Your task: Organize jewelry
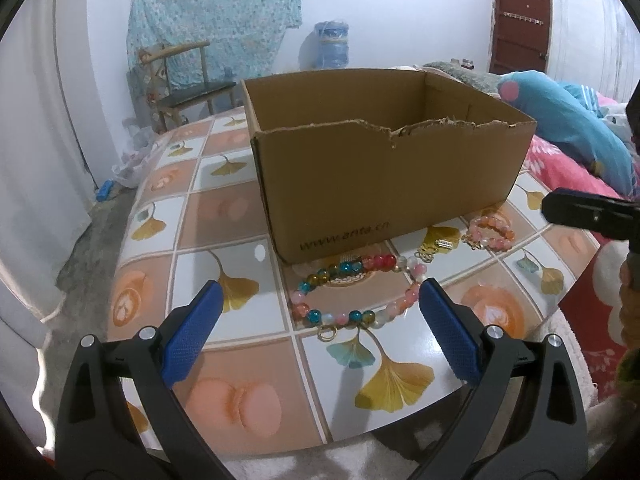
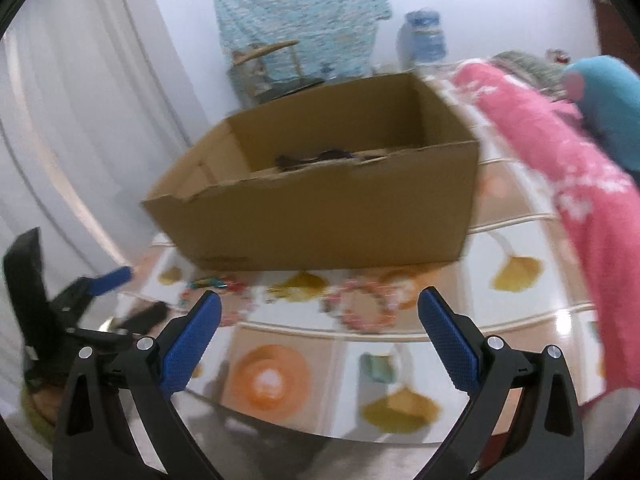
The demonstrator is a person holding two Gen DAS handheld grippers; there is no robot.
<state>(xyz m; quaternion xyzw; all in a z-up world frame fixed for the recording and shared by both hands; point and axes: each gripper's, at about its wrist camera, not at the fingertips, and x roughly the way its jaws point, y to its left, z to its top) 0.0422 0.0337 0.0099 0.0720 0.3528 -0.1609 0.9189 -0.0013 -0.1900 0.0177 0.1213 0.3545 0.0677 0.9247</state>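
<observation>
Only legible text: "www.anta.cn", printed dark along lower front wall of cardboard box (image 1: 384,184), near left corner, left wrist view. Same print on box too blurred to read in right wrist view.

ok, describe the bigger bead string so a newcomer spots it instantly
Start at the open cardboard box on the tiled table. In front of its printed wall lies the multicolour bead bracelet, mixing blue, red and amber beads; the pink bracelet to its right is smaller, pink-orange only.
</observation>
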